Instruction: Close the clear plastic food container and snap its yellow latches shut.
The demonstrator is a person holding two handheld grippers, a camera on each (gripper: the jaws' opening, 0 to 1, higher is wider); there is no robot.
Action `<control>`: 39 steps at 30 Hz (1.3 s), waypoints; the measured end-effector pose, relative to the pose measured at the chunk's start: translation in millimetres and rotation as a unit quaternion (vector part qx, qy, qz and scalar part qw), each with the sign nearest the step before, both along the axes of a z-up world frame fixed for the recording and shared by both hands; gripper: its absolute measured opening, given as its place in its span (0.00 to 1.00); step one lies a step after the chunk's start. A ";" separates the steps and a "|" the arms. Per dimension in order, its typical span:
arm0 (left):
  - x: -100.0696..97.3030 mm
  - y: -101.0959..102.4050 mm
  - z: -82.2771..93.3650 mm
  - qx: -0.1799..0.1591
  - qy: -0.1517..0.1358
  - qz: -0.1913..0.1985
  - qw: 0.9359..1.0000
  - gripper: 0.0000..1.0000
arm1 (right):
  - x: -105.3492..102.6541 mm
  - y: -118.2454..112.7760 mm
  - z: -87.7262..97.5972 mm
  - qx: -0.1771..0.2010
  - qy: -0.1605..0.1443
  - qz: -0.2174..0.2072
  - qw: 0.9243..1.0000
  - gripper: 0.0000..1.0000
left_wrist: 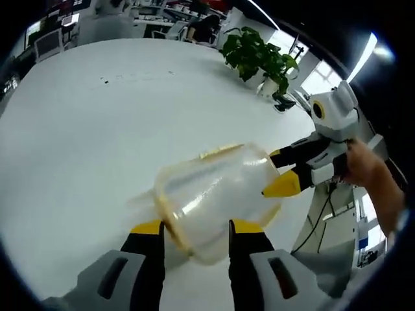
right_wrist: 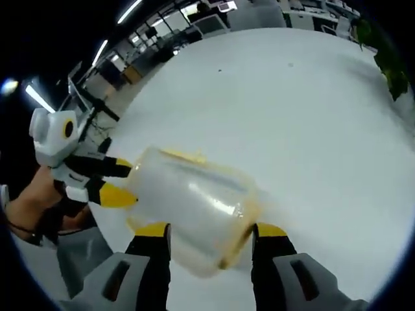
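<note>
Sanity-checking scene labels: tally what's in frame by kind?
Clear plastic container: 1
Grippers: 2, left and right
Potted plant: 1
White table: 1
Total: 5

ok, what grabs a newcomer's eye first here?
The clear plastic container with yellow trim, held up over the white table between both sets of tongs: the left tongs at one end, the right tongs at the other. Next, the green potted plant at the table's far edge.

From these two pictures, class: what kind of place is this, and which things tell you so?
Probably an open-plan office: a large white table, desks with monitors behind it, a potted plant, and strip ceiling lights.
</note>
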State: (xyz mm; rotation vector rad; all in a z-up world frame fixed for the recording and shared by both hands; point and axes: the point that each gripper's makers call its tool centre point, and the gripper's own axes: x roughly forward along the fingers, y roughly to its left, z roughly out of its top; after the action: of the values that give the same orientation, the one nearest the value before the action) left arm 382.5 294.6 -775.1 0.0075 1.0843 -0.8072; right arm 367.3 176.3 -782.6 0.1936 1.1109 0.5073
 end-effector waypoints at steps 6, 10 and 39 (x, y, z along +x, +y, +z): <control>3.1 -3.1 2.7 -0.001 0.000 -0.011 1.000 0.32 | -3.8 -2.6 -5.8 -0.001 0.000 0.005 1.000 0.47; -0.6 0.0 0.5 -0.004 -0.005 -0.006 1.000 0.33 | -3.6 -2.0 -4.9 0.002 -0.004 -0.003 1.000 0.48; 7.9 2.7 14.9 -0.043 -0.043 -0.039 0.997 0.40 | 2.4 -12.1 12.6 -0.101 -0.078 0.118 0.985 0.53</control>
State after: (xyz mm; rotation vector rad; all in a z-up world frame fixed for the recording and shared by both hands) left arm 390.5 297.3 -760.1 0.0132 0.9715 -0.9157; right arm 369.8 164.2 -770.0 -0.1553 1.0294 0.6051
